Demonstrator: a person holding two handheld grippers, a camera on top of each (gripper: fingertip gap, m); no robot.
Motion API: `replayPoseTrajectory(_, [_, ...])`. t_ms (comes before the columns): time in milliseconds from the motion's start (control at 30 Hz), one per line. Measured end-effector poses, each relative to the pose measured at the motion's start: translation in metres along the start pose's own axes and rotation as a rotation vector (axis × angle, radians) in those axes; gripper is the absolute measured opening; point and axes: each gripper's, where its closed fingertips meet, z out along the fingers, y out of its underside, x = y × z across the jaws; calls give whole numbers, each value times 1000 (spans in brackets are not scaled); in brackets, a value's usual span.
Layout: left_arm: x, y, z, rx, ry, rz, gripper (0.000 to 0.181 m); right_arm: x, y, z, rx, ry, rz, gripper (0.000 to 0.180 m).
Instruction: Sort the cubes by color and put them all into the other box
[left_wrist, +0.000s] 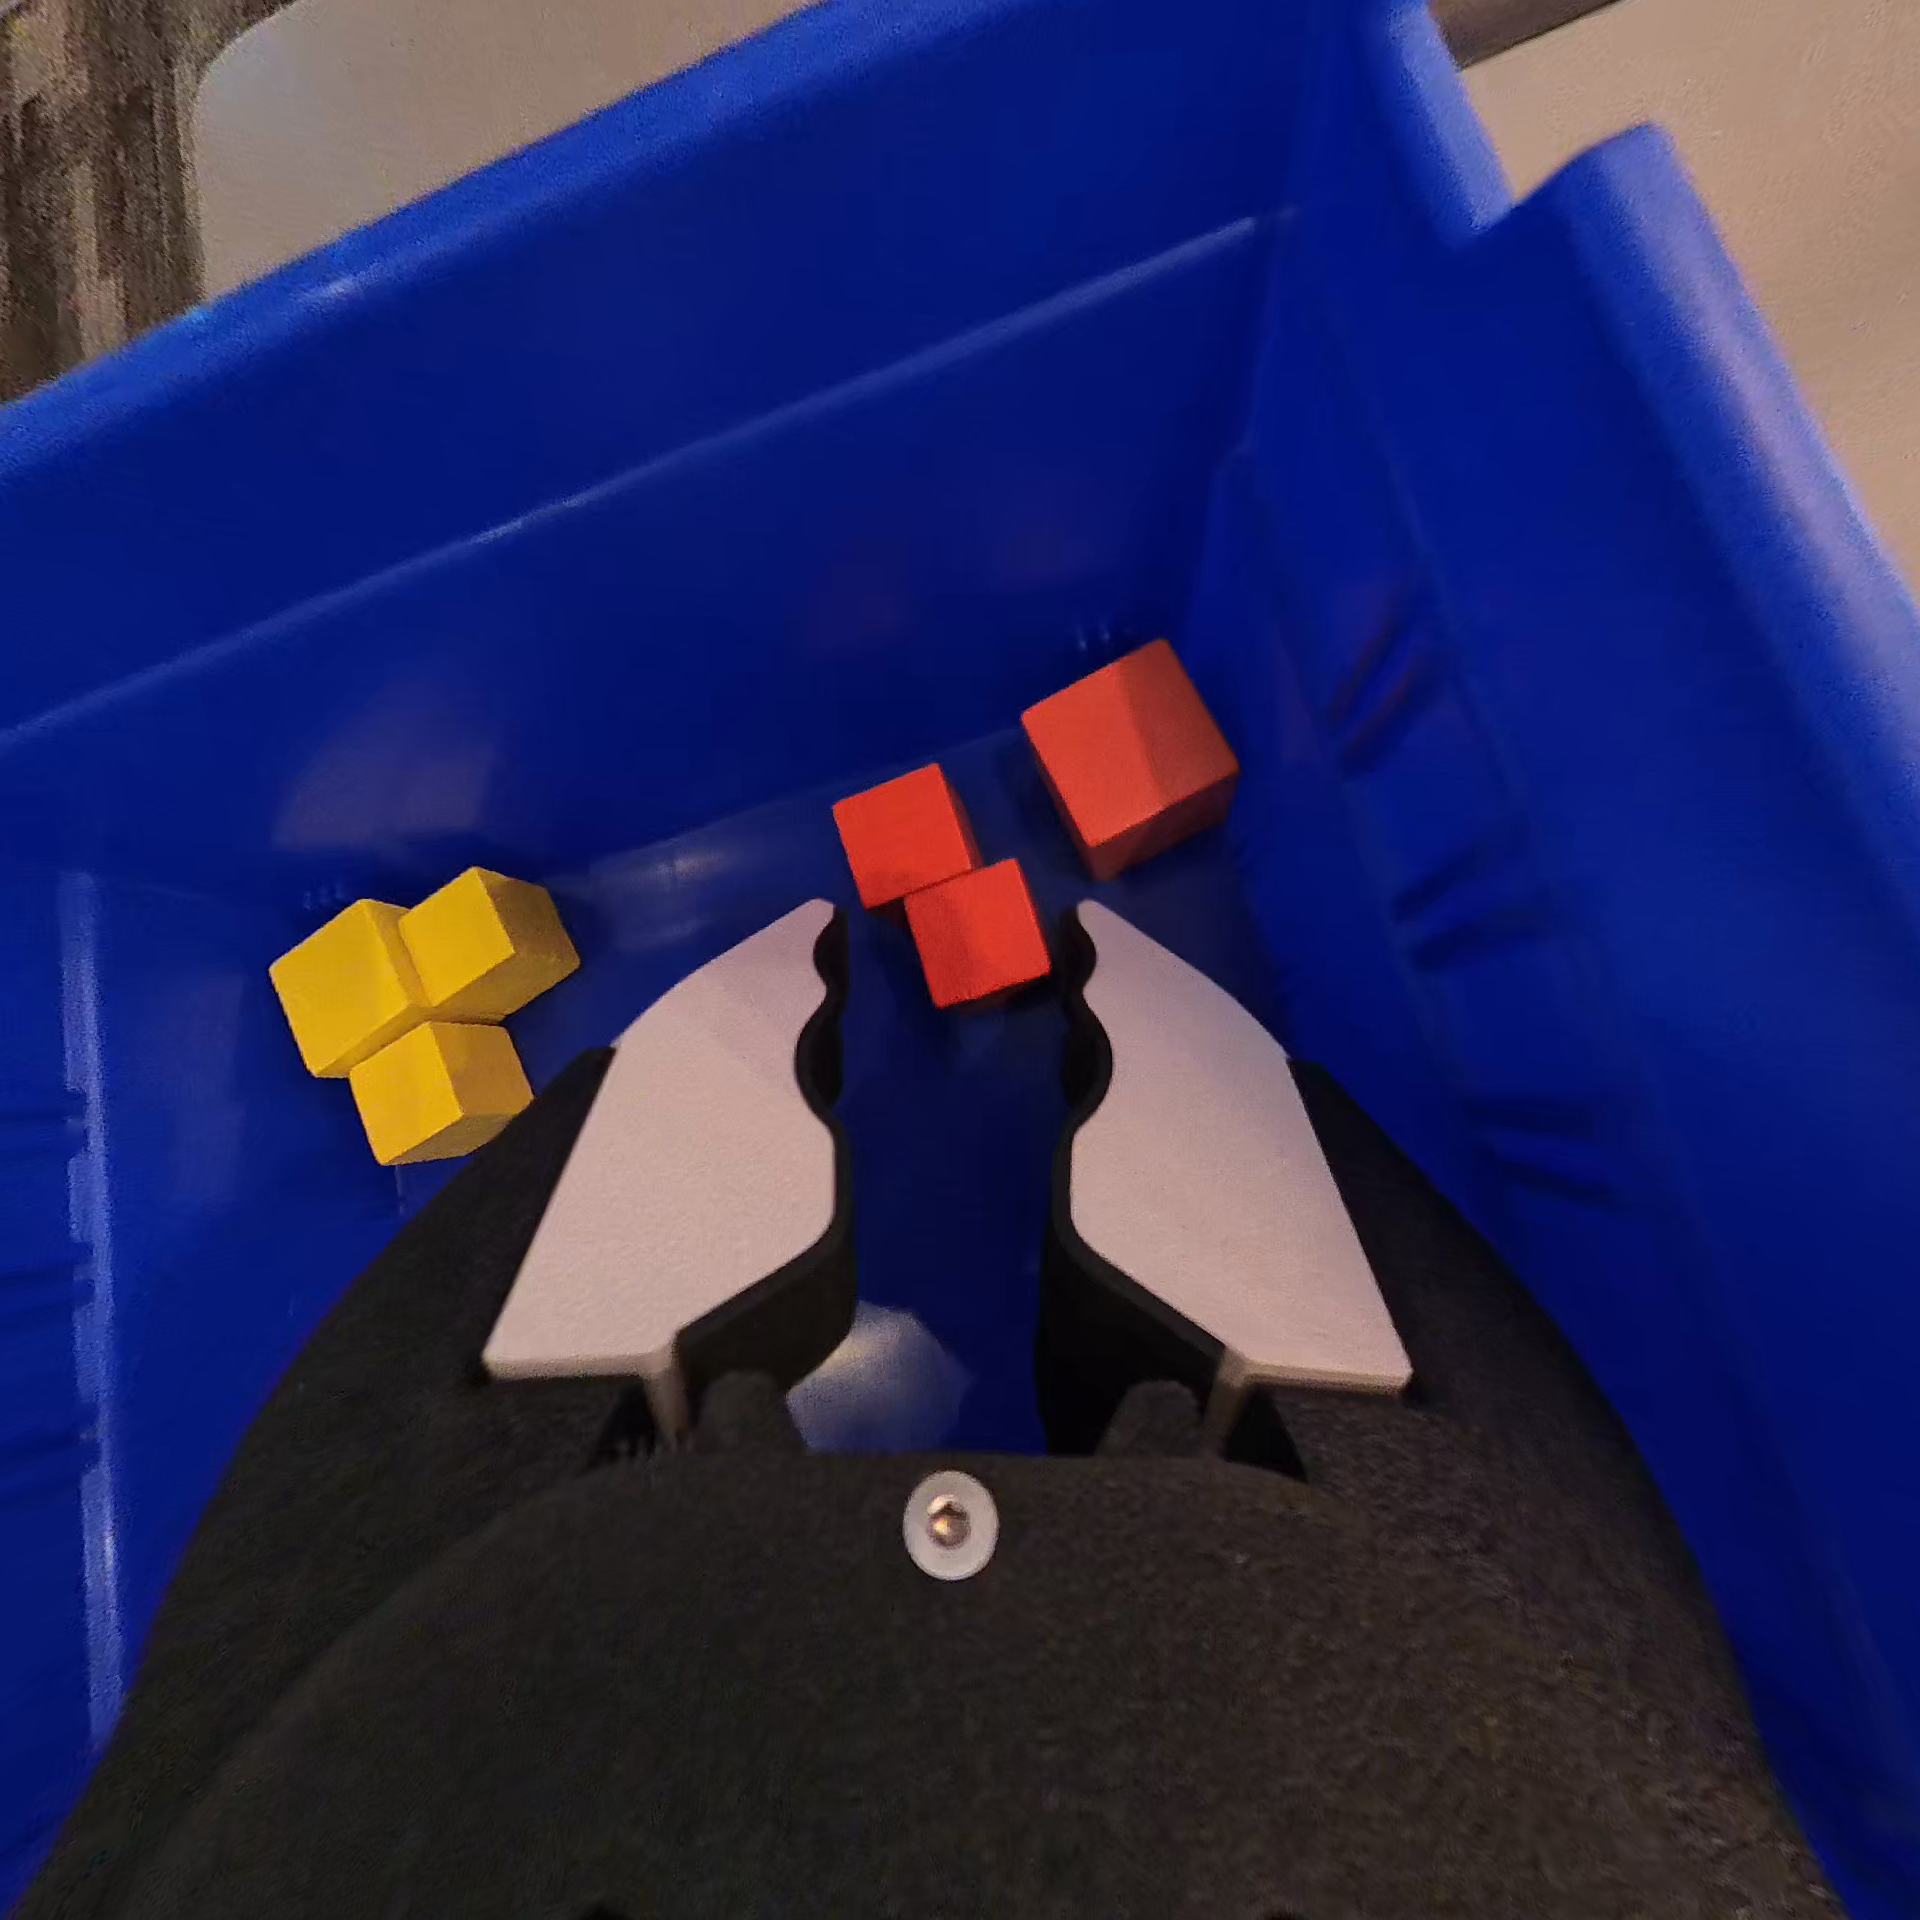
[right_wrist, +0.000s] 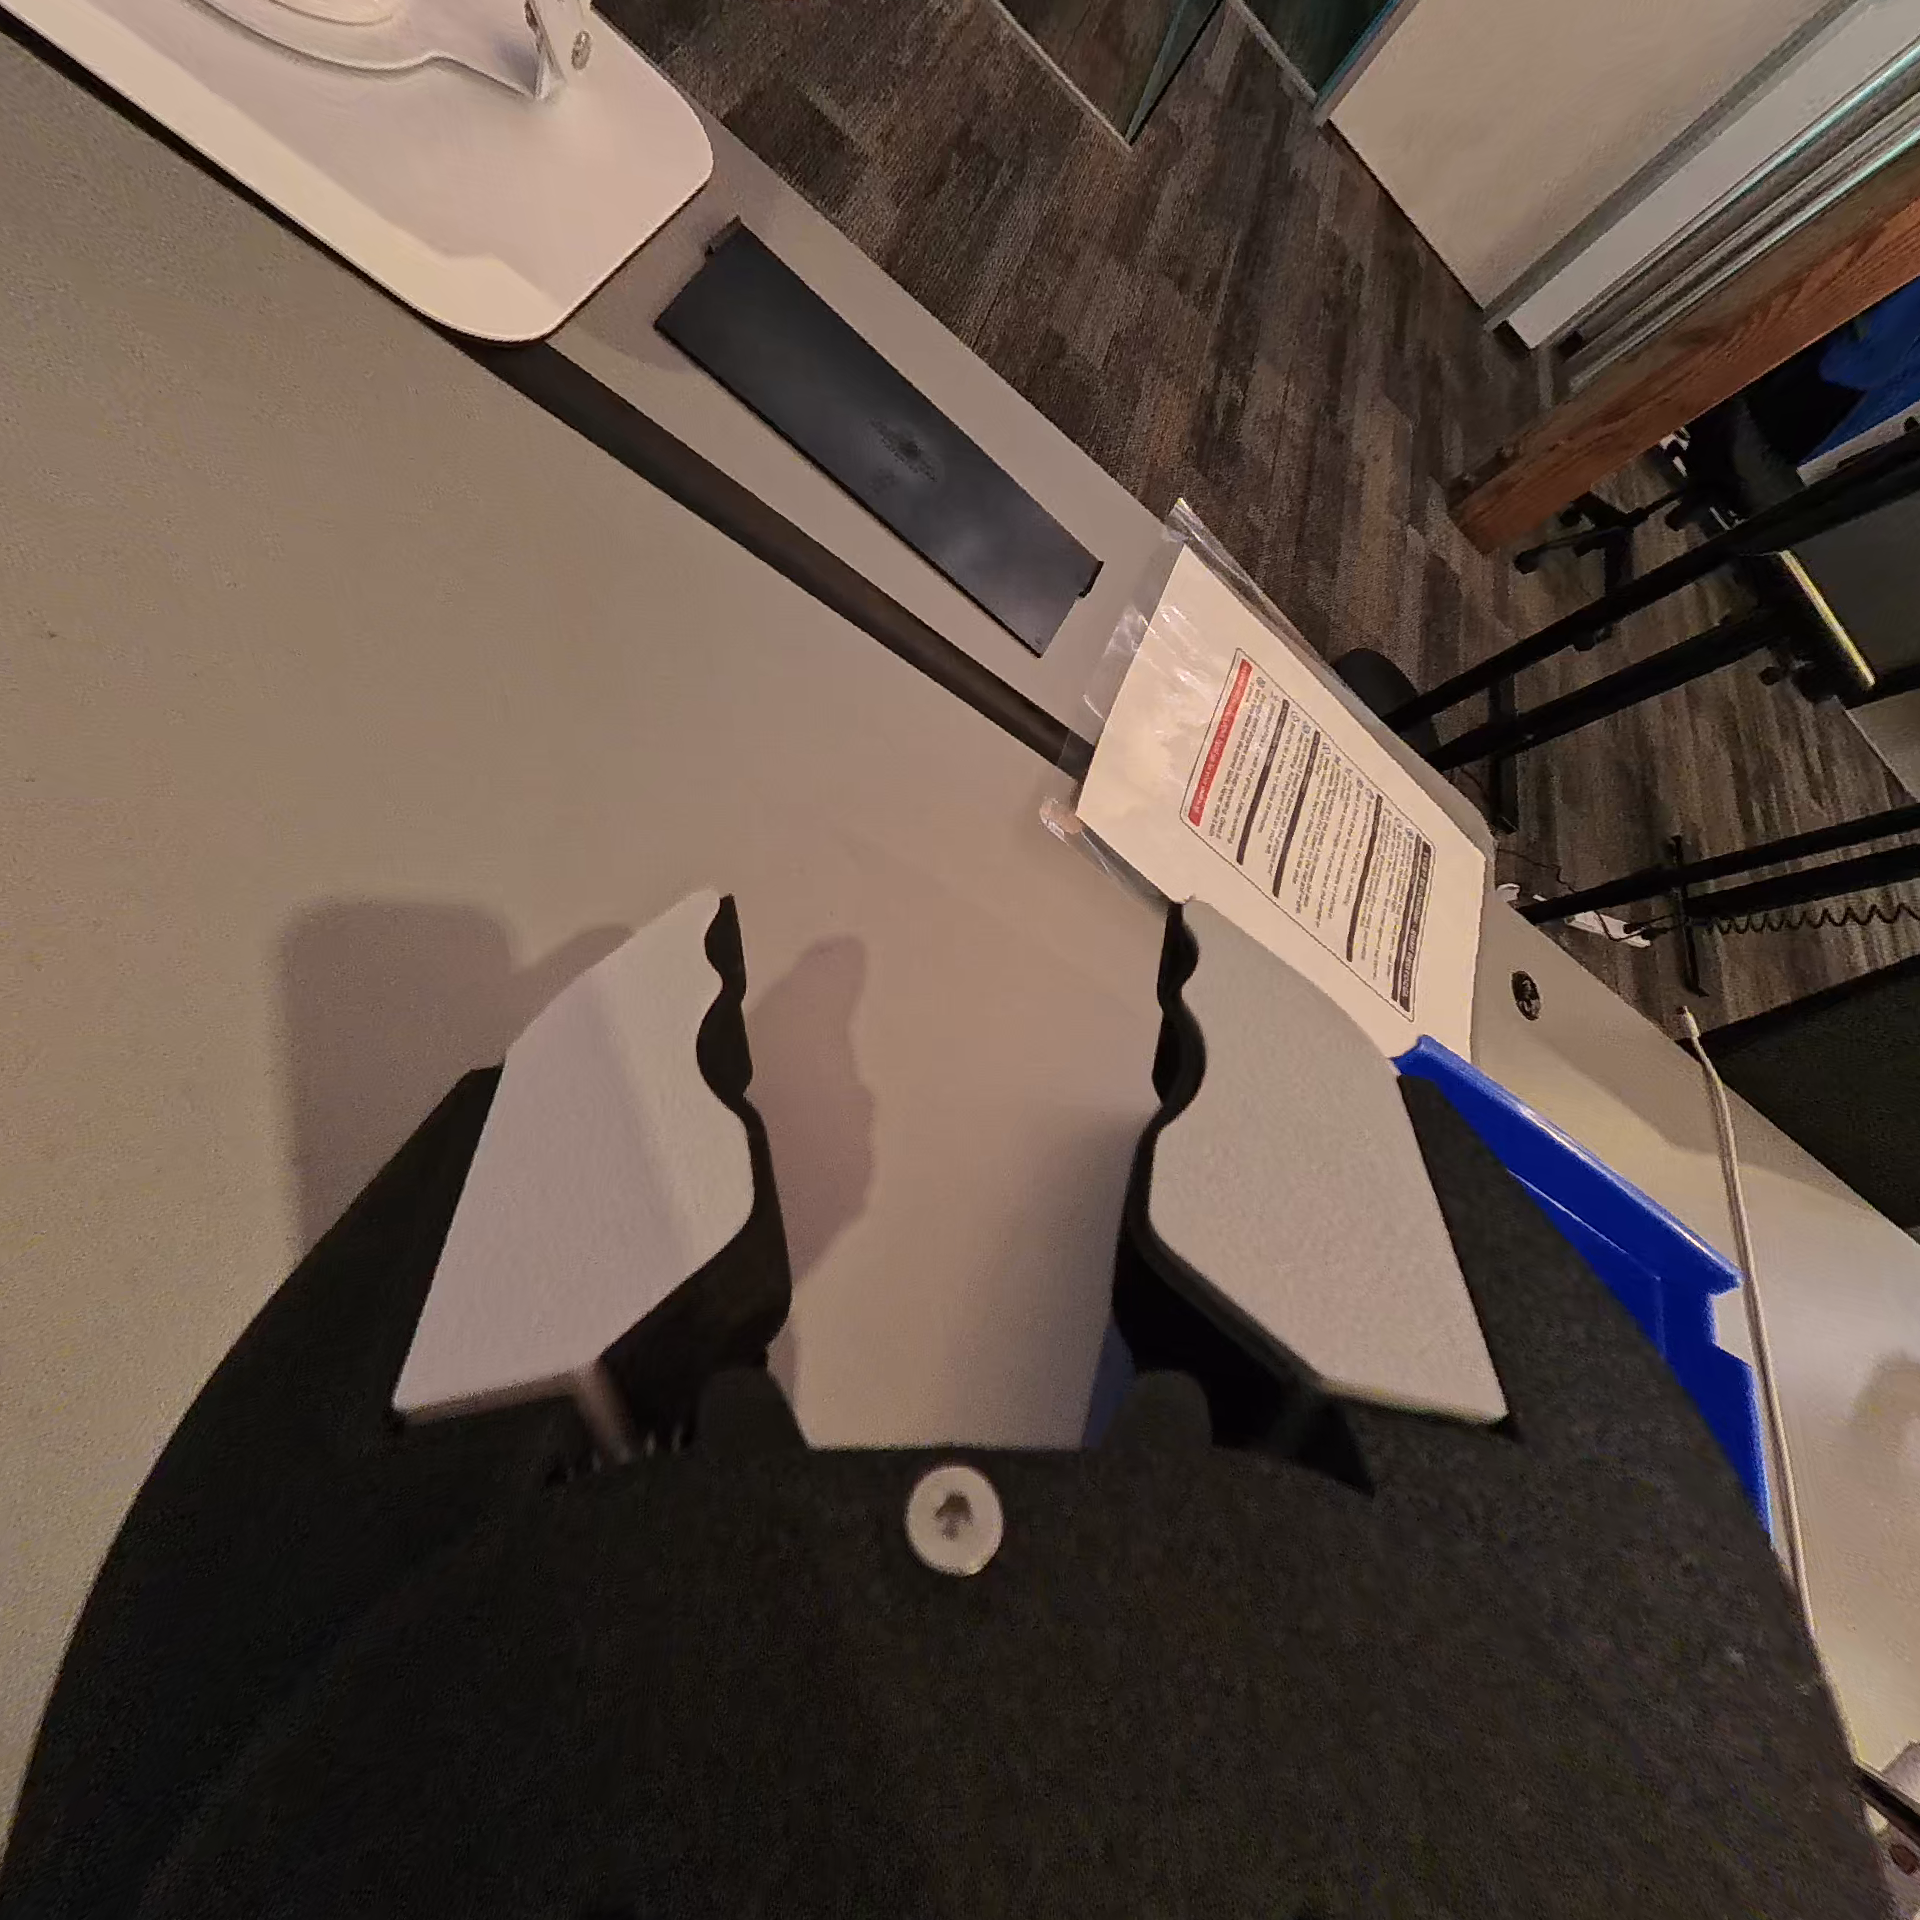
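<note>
Our left gripper (left_wrist: 951, 920) shows a rounded black body with a grainy, felt-like surface, two pale grey fingers (left_wrist: 686, 1153) shaped like angled wedges, wavy black pads lining their inner edges, and one silver hex screw (left_wrist: 950, 1527) in a pale washer at centre. Our right gripper (right_wrist: 951, 920) is built the same, with a matching screw (right_wrist: 954, 1521).

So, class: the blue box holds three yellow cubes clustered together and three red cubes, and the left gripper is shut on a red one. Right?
Not quite. In the left wrist view the left gripper is open, holding nothing. The blue box does hold three clustered yellow cubes and three red cubes.
</note>
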Motion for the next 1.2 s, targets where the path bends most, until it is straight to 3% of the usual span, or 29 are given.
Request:
replayPoseTrajectory(267, [2, -3, 5, -13, 17, -19, 24, -1, 2, 2, -18, 5, -15, 76])
replayPoseTrajectory(1200, [-7, -3, -14, 23, -45, -1, 23, -1, 6, 2, -35, -11, -15, 76])
